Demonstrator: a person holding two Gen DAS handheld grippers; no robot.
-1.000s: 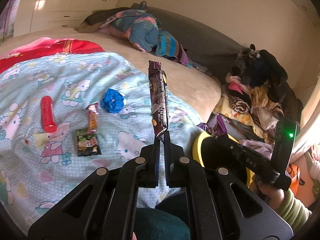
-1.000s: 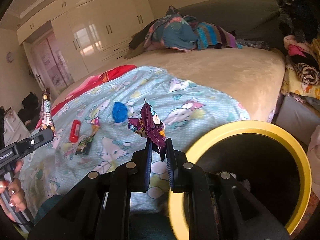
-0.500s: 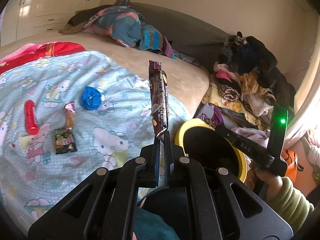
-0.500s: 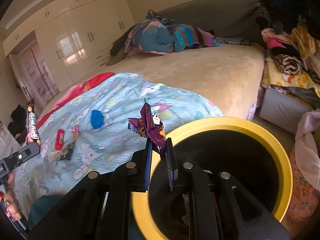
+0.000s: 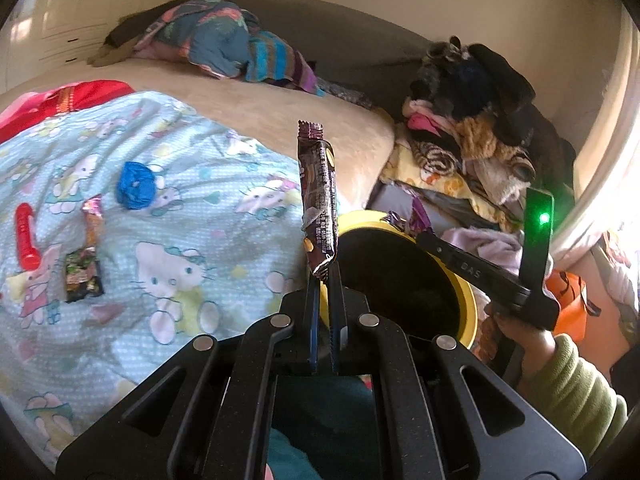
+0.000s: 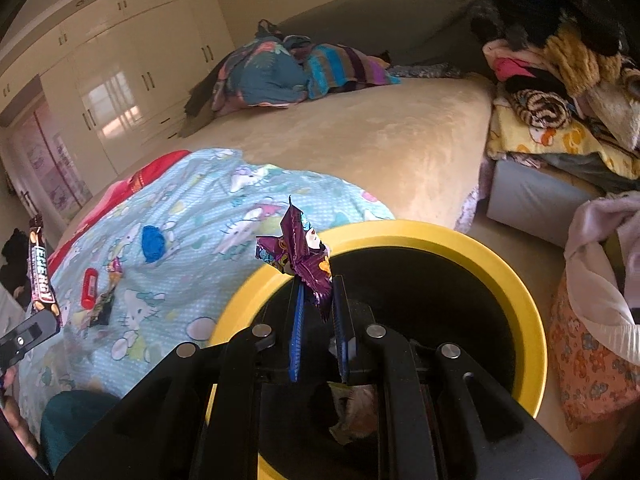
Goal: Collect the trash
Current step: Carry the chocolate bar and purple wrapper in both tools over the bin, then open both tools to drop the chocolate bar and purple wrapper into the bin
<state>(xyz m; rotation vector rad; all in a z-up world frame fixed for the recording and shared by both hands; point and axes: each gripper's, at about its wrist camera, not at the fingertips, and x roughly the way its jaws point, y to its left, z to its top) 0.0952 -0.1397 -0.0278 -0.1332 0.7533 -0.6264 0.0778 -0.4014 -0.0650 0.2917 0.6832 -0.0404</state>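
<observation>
My left gripper is shut on a long dark chocolate bar wrapper that stands upright, next to the left rim of the yellow bin. My right gripper has widened a little around a crumpled purple wrapper, which still sits between its fingers above the bin's black inside; the bin's rim fills the right wrist view. On the Hello Kitty blanket lie a blue crumpled ball, a red tube, an orange wrapper and a dark green wrapper.
A pile of clothes is stacked right of the bed, beyond the bin. Bundled blankets lie at the bed's far end. White wardrobes line the far wall. An orange bag sits right of the bin.
Both grippers have moved right toward the bin. The right gripper now hovers over the bin's opening and its fingers have parted slightly around the purple wrapper.
</observation>
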